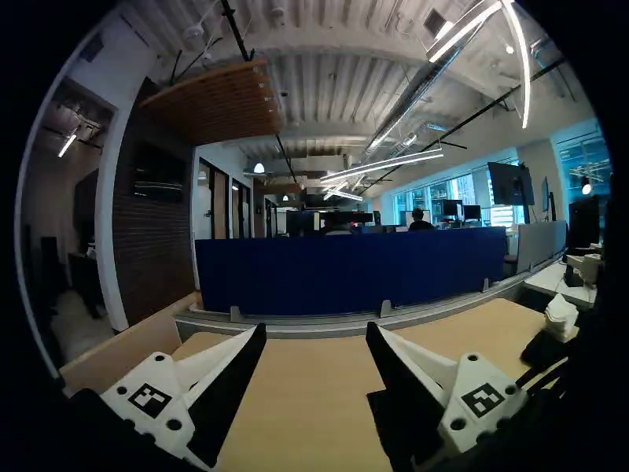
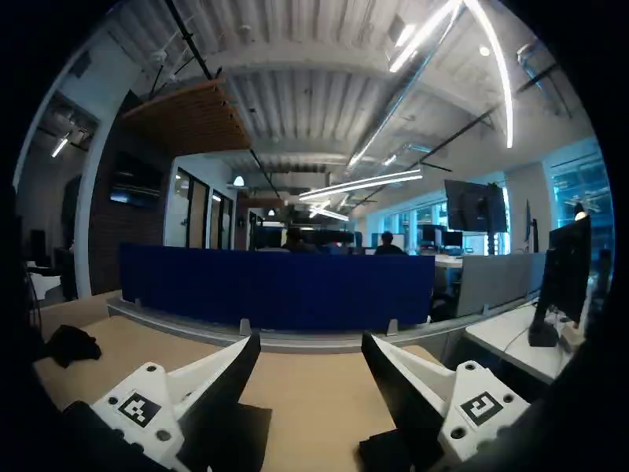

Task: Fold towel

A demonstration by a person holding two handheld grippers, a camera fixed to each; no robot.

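Towel point(image 2: 71, 344), as far as I can make out, is the dark crumpled cloth lying on the light wooden table point(image 2: 314, 393). It's way off at the left edge of the right gripper view, well apart from the tool. It's small and dim out there, so I can't swear it's the towel and not some other rag.

Right gripper point(image 2: 310, 337) is released: jaws spread wide, bare tabletop in the gap, gripping nothing. It hangs low over the table, pointing at the blue partition point(image 2: 275, 287) that runs along the far edge. Dark patches sit on the wood under each jaw. Whether they're shadow or something flat, I can't tell.

Left gripper point(image 1: 314, 326) is the same story in the left gripper view. Its jaws are wide apart with nothing held and plain wood between them, and it faces that same partition. Off to its right, near the table's edge, there's a white stacked thing point(image 1: 562, 313) with a dark lump point(image 1: 544, 350) just beside it. Both are too far into the rim for me to make out.

Further out, a couple of people point(image 2: 385, 244) sit behind the partition. A monitor point(image 2: 564, 271) stands on a white desk point(image 2: 503, 334) at the right of the right gripper view, and long light strips point(image 2: 369, 182) run across the ceiling.
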